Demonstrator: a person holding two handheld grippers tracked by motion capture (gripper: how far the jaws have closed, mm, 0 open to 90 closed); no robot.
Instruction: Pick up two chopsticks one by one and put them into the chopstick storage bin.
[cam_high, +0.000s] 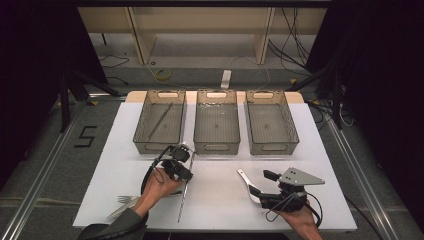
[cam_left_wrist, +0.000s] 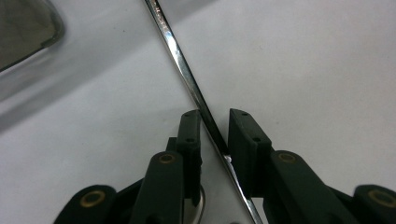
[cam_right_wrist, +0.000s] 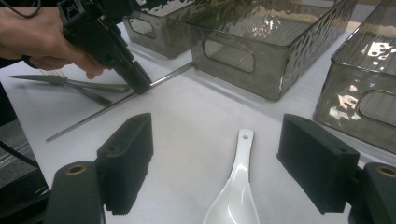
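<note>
Three smoky clear bins sit in a row at upper centre of the high view. Left bin (cam_high: 160, 122) holds one thin metal rod lying diagonally. Middle bin (cam_high: 216, 122): contents unclear. Right bin (cam_high: 271, 122): nothing discernible inside.

Lower left: fork (cam_high: 127, 200) on white table (cam_high: 320, 150). Left gripper (cam_high: 186, 162) jaws straddle a metal chopstick (cam_high: 183, 192), slightly apart, contact uncertain. Lower right: right gripper (cam_high: 256, 192) jaws spread wide around white ceramic spoon (cam_right_wrist: 236, 196), not touching.
</note>
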